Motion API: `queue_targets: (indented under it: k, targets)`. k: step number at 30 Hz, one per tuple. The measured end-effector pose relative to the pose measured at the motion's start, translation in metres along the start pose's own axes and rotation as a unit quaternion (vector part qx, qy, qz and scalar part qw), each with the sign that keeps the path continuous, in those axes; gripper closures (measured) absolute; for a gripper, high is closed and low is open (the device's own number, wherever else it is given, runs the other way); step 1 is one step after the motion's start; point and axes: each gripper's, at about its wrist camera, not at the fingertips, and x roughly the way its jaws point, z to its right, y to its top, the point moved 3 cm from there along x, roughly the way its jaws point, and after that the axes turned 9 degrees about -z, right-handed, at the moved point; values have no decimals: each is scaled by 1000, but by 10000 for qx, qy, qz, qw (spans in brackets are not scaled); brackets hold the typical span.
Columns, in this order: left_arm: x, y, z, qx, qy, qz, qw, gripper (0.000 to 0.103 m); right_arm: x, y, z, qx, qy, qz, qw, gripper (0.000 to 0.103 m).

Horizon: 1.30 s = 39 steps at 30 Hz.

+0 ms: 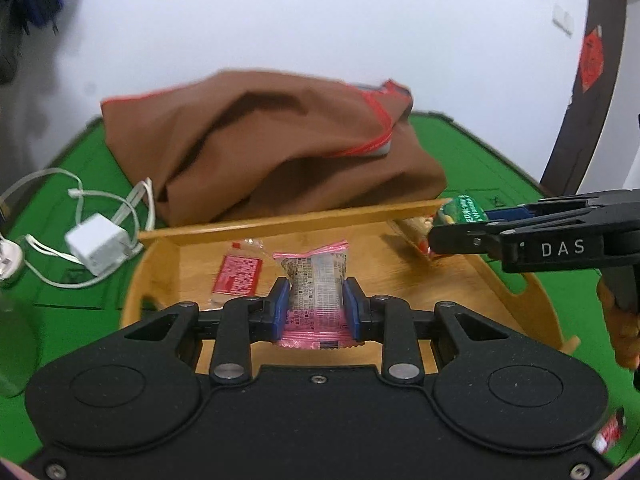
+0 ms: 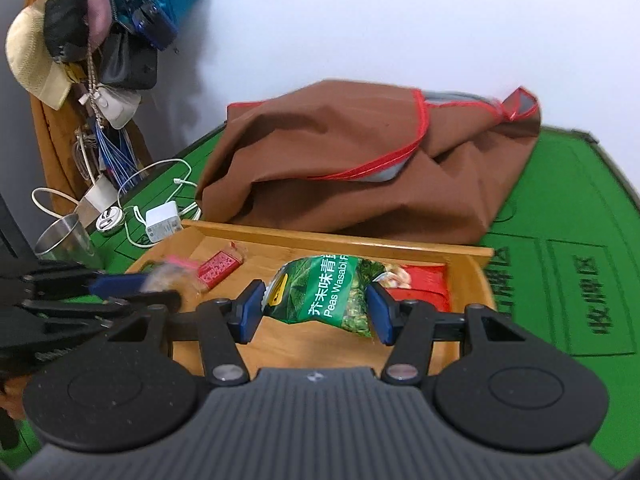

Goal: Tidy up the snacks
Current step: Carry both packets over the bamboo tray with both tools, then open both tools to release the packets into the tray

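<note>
Both tools loaded over the bamboo tray (image 1: 288, 222): left tool (image 1: 315, 308) clamps a pink-wrapped snack (image 1: 316, 280), right tool (image 2: 316, 312) grips the wasabi peas bag (image 2: 320, 292); red packets (image 2: 218, 268) already lie inside, seemingly midway.

"Peas Wasabi" on green pkt (image 2: 324, 292); "DAS" on right hand-held gripper (image 1: 460, 236)

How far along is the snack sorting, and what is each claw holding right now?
Already in the wooden tray: a small red packet and a red packet at the far right corner. In hand: the left claw grips a pink-edged snack packet, and the right claw grips a green wasabi peas bag, both over the tray. Left: setting both down; whether more snacks wait elsewhere cannot be told.
</note>
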Motion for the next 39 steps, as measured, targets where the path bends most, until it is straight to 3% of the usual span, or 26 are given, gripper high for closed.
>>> queue_targets:
  k: [5,9,22,24,26,31,35,39]
  targets:
    - [38,12,-2,106,322,-204,9992,76,26,10,3,87,85,-119,9999,45]
    - [59,18,-7,1,115,-334,9994,76,44,16,7,114,113,-208,9997,45]
    - [93,37,-17,-194,99,-350,9991,76,82,32,15,347,156,-552,9978,44]
    - [93,38,-17,-184,98,-339,9992,76,82,34,14,320,134,-571,9978,42]
    - [91,38,-18,-202,99,-297,9993,76,83,37,14,312,82,-564,9979,31]
    - [91,37,-22,-272,84,-316,9991,76,81,38,15,357,1,-525,9980,27]
    - [91,36,-22,-277,72,-301,9991,76,70,36,17,460,85,-429,9980,9]
    - [95,36,-24,-317,79,-355,9988,76,56,37,10,159,-198,-282,9993,9]
